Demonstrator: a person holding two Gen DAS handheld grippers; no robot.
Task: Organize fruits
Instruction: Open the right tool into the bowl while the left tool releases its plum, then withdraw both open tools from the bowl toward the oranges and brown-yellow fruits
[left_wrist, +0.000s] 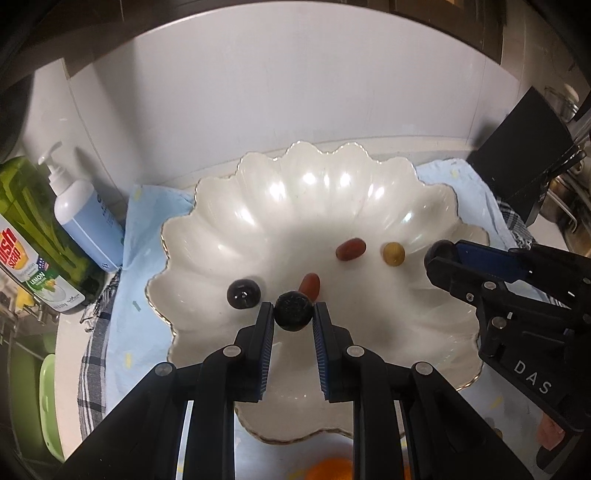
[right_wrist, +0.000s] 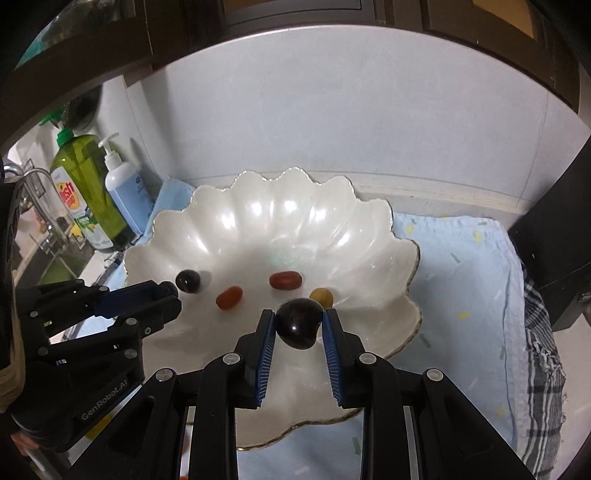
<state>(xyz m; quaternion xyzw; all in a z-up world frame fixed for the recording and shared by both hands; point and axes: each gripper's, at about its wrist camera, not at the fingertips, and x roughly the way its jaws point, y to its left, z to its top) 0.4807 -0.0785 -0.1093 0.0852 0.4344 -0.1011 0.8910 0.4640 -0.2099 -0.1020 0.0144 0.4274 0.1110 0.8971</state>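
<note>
A white scalloped bowl (left_wrist: 314, 192) (right_wrist: 288, 214) holds a dark glossy grape (left_wrist: 243, 293) (right_wrist: 188, 281), two red oval fruits (left_wrist: 351, 249) (left_wrist: 309, 286) and a small yellow one (left_wrist: 393, 253) (right_wrist: 321, 296). Just above the bowl's near side, my left gripper (left_wrist: 293, 308) is shut on a matte black round fruit (left_wrist: 293, 312). My right gripper (right_wrist: 299, 314) is shut on a dark glossy plum-like fruit (right_wrist: 299, 325) over the bowl's right part. Each gripper shows in the other's view, side on, with its fruit mostly hidden.
The bowl rests on a light blue cloth (right_wrist: 461, 266) over a checked towel (right_wrist: 539, 332). A green dish soap bottle (right_wrist: 86, 184) and a blue pump bottle (left_wrist: 86, 221) stand at the left. A black box (left_wrist: 528, 162) is at the right. An orange fruit (left_wrist: 328, 470) lies before the bowl.
</note>
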